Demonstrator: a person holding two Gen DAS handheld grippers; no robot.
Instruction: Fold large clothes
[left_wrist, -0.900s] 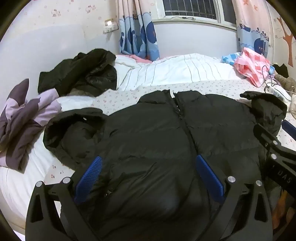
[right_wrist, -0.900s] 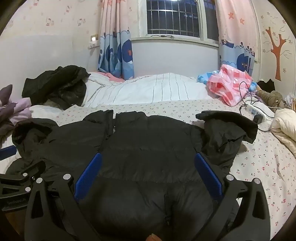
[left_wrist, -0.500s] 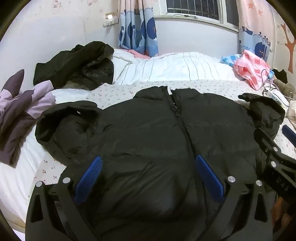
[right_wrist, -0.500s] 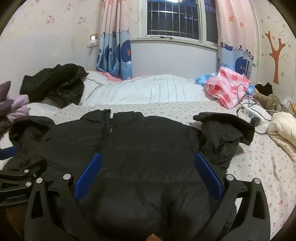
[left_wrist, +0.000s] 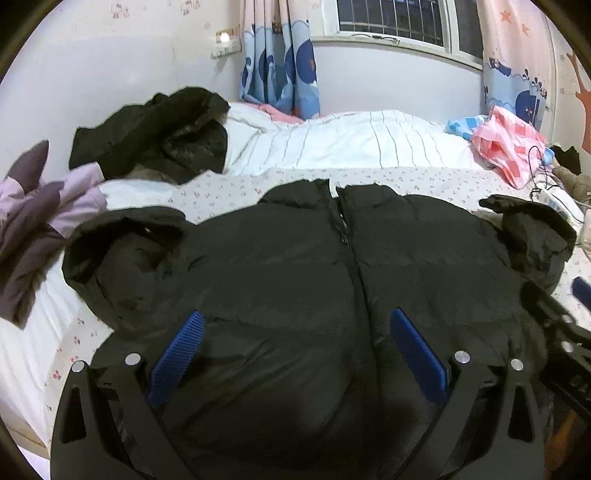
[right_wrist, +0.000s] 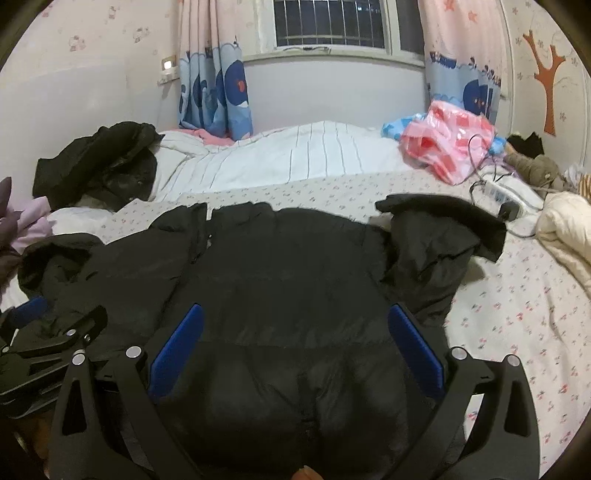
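A large black puffer jacket (left_wrist: 295, 280) lies front up and zipped on the bed, collar toward the far wall; it also shows in the right wrist view (right_wrist: 295, 280). Its left sleeve (left_wrist: 122, 251) is bunched at the left, its right sleeve (right_wrist: 439, 240) is folded up at the right. My left gripper (left_wrist: 295, 350) is open above the jacket's lower left half. My right gripper (right_wrist: 295, 350) is open above the lower right half. Each gripper shows at the edge of the other's view.
The bed has a floral sheet (right_wrist: 517, 314) and a white striped duvet (left_wrist: 351, 144). A second black jacket (left_wrist: 159, 129) and a purple garment (left_wrist: 33, 214) lie at the left. A pink bag (right_wrist: 450, 147), a power strip with cables (right_wrist: 498, 192) and a cream blanket (right_wrist: 565, 229) lie at the right.
Both grippers have lifted and tilted up slightly, so more of the wall and window shows. The jacket has not moved and both grippers stay open.
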